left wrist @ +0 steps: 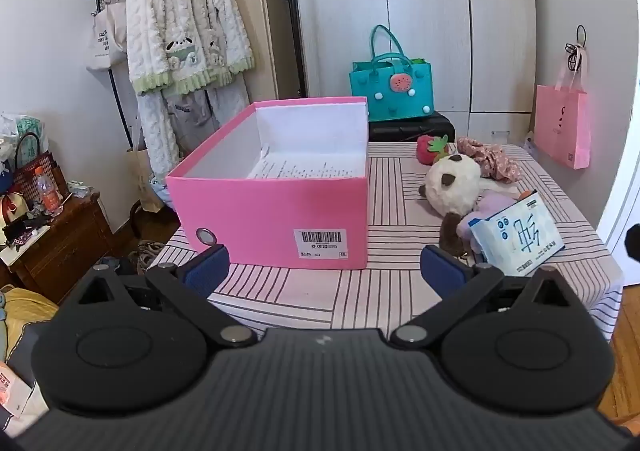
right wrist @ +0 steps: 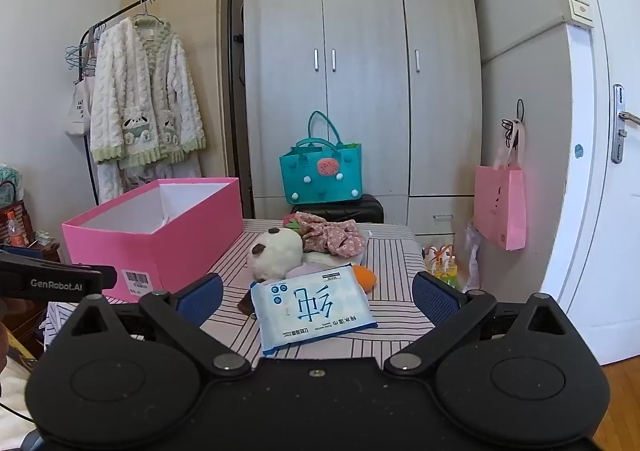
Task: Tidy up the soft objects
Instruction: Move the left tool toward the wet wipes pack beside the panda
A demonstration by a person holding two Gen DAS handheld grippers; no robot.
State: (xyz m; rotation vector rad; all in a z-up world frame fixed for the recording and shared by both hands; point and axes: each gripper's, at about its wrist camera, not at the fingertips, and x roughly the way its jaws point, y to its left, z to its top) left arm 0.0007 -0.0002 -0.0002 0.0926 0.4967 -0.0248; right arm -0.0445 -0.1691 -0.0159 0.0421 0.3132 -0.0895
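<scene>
We take the open pink cardboard box (left wrist: 276, 187) on the striped tablecloth (left wrist: 360, 291) as our landmark. Through the left wrist camera we see into it: white walls and a printed paper sheet (left wrist: 304, 169) on its floor, which the right wrist view hides behind the near wall. To the right of the box lies the heap of soft things: a white plush toy with brown patches (right wrist: 276, 253), a red plush strawberry (left wrist: 430, 149), a floral pink cloth (right wrist: 334, 237) and a pale blue wet-wipe pack (right wrist: 314, 309). Only the right view shows an orange plush piece (right wrist: 366, 277) behind the pack. The left gripper (left wrist: 324, 271) and the right gripper (right wrist: 318, 297) both stand wide apart, clamping nothing. What lies beneath the plush toy we cannot make out.
</scene>
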